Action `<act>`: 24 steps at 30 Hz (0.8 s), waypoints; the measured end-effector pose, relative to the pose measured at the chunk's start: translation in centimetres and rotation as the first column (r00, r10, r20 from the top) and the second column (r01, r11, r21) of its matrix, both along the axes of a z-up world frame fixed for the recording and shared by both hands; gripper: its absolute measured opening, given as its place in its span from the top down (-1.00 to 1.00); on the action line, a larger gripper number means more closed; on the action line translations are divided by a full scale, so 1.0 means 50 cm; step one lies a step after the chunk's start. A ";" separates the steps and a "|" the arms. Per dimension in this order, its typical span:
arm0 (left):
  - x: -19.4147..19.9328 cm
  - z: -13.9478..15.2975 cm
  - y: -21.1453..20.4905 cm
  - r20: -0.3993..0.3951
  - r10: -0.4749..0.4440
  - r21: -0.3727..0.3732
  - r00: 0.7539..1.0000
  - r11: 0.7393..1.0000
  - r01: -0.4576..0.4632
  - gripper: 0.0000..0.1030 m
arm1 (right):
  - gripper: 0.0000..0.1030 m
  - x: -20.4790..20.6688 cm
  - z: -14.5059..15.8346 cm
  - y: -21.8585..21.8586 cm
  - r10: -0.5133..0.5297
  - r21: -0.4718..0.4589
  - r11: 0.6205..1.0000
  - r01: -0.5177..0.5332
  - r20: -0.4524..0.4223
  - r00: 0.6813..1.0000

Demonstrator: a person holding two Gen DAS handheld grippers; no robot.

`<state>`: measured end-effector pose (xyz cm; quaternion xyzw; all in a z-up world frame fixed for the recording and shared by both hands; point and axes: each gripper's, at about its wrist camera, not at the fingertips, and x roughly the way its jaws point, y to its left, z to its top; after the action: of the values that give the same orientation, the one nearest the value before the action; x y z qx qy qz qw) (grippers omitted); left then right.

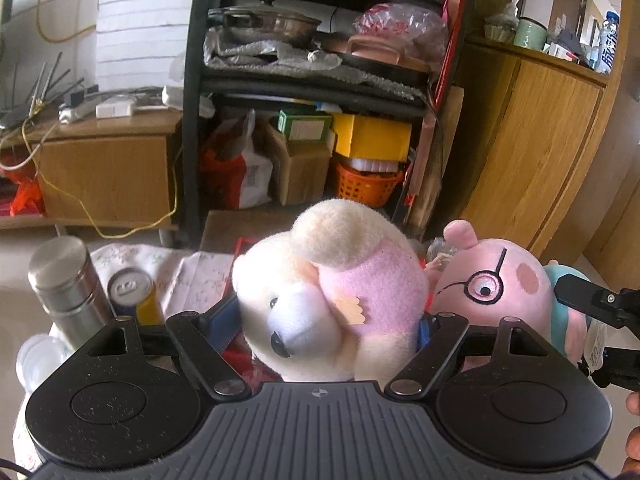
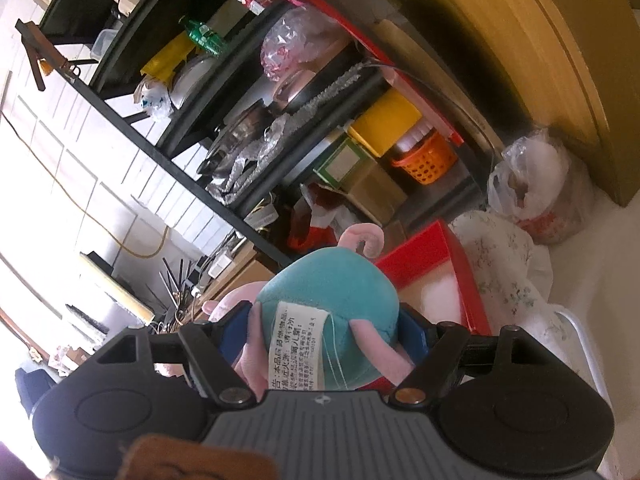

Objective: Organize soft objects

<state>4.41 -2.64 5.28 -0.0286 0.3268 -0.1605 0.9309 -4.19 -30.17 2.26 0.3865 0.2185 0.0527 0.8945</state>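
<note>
My left gripper point(image 1: 326, 320) is shut on a cream and pink plush dog point(image 1: 332, 292) and holds it up in front of the camera. Just right of it is a pink pig plush with glasses point(image 1: 496, 280), held by my right gripper point(image 1: 592, 304), whose black fingers reach in from the right. In the right wrist view my right gripper point(image 2: 326, 332) is shut on the pig plush's teal body point(image 2: 332, 300), its white care label facing me. A red box point(image 2: 436, 280) lies open beyond the pig on the floral cloth.
A steel flask point(image 1: 66, 284), a yellow drink can point(image 1: 134, 294) and a clear plastic item stand on the floral-cloth table point(image 1: 192, 276) at left. A black shelf rack point(image 1: 312, 80) with pots and boxes stands behind, a wooden cabinet point(image 1: 532, 140) to the right. A plastic bag point(image 2: 536, 188) lies on the floor.
</note>
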 end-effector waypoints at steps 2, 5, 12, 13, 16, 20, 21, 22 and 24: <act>0.006 0.001 -0.004 0.006 0.005 -0.004 1.000 1.000 -0.005 -0.53 | 0.06 0.008 0.002 -0.003 -0.002 0.001 1.000 0.002 0.003 1.000; 0.020 0.002 -0.011 0.016 0.016 0.004 1.000 1.000 -0.016 -0.53 | 0.06 0.019 0.005 -0.007 -0.011 -0.004 1.000 0.011 0.008 1.000; 0.054 0.003 -0.026 0.032 0.030 0.009 0.999 0.999 -0.031 -0.53 | 0.06 0.044 0.011 -0.017 -0.025 -0.012 1.000 0.025 0.015 1.000; 0.059 0.003 -0.029 0.032 0.030 0.011 0.999 0.999 -0.030 -0.53 | 0.06 0.048 0.011 -0.018 -0.030 -0.015 0.999 0.030 0.016 0.999; 0.073 -0.002 -0.038 0.036 0.034 0.025 0.999 0.999 -0.035 -0.54 | 0.06 0.063 0.010 -0.021 -0.039 -0.029 0.999 0.039 0.012 0.999; 0.092 -0.008 -0.047 0.031 0.037 0.029 0.999 0.999 -0.038 -0.54 | 0.06 0.084 0.008 -0.030 -0.052 -0.035 0.998 0.052 0.005 0.999; 0.097 -0.010 -0.048 0.030 0.038 0.030 0.999 0.999 -0.039 -0.54 | 0.06 0.090 0.008 -0.032 -0.055 -0.038 0.998 0.055 0.004 0.998; 0.101 -0.012 -0.050 0.031 0.041 0.033 0.999 0.999 -0.042 -0.54 | 0.06 0.096 0.008 -0.034 -0.057 -0.043 0.997 0.057 0.002 0.998; 0.112 -0.015 -0.056 0.031 0.042 0.041 0.999 0.998 -0.043 -0.55 | 0.06 0.108 0.007 -0.040 -0.065 -0.047 0.997 0.065 0.001 0.998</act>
<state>10.03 -5.43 4.52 -0.0137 0.3152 -0.1342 0.9394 1.20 -32.16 2.59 0.3722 0.2073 0.0181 0.9045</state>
